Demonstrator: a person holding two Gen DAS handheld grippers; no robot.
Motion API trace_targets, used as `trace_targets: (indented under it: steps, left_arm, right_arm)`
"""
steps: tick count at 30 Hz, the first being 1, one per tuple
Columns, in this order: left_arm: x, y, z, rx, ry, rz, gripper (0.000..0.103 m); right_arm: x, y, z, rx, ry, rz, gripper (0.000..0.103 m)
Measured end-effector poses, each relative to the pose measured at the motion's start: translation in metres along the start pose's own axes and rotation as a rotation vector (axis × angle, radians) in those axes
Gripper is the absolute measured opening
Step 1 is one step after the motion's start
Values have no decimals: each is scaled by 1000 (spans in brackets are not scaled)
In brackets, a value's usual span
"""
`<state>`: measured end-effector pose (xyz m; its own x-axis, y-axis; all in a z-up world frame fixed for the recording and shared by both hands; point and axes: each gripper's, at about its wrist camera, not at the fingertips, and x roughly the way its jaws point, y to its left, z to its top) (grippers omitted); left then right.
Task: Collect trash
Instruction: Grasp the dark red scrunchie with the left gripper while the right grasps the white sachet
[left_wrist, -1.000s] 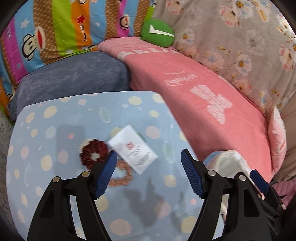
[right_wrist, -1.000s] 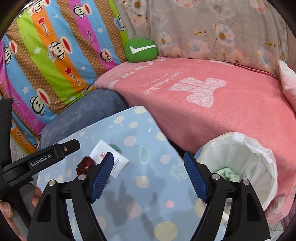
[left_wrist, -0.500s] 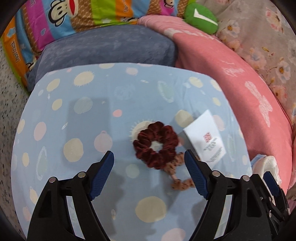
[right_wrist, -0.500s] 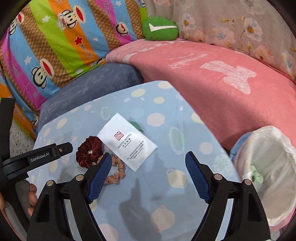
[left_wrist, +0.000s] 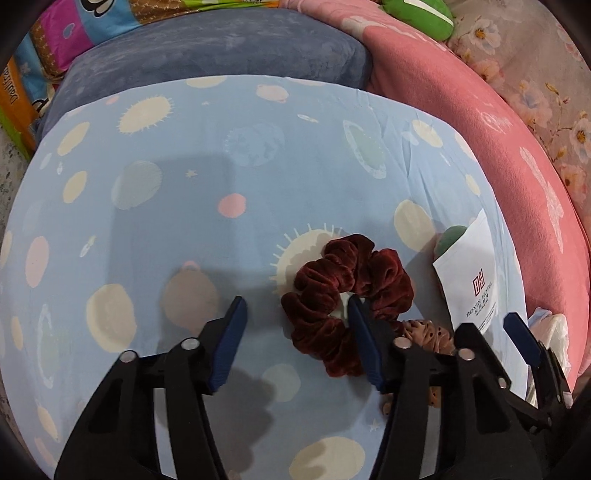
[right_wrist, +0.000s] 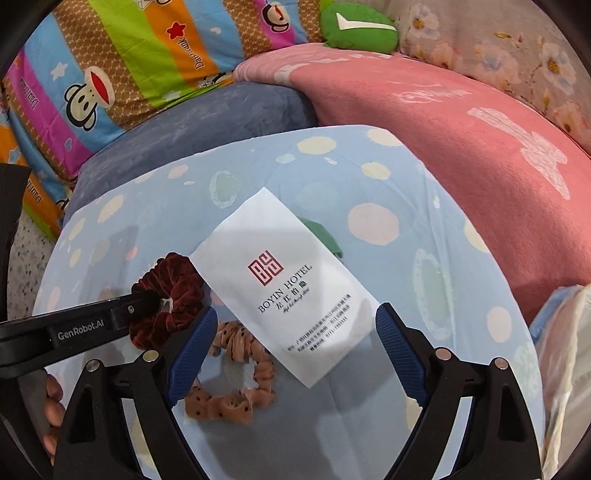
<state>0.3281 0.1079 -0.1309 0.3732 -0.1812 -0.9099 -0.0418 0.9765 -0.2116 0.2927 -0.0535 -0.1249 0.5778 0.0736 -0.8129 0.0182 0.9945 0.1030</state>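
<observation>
My left tongs (left_wrist: 295, 334) have dropped and half-closed astride one side of the dark red velvet scrunchie (left_wrist: 347, 295) on the blue spotted counter (left_wrist: 184, 184), not yet pinching, while my right tongs (right_wrist: 293, 350) gape empty over the white paper hotel sachet (right_wrist: 284, 284)

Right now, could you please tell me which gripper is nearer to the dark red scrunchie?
Left. The left gripper, closing, has one finger in the dark red scrunchie's hole. The right gripper hangs open beside it, over the white hotel packet.
</observation>
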Motion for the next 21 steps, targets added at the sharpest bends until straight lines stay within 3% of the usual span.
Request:
trace_targets:
  steps: [7,9,13,18,21]
  left_arm:
    - [7,-4,4,24,8,-27,21]
    - [7,-4,4,22,13,-36,20]
    - [0,-4,2,20,4,-42,17]
    - [-19,-12,0,31,-25,-55,17]
    - [-35,-22,-2,47,-48,-69,17]
  right_arm:
    - [22,-2,1,-3,53,-4,84]
    - [21,-5,1,12,50,11,78]
    - [13,-17,2,68,48,48,51]
    - [-11,-29,1,118,15,71,28]
    - [-26,-29,2,116,-5,77,8]
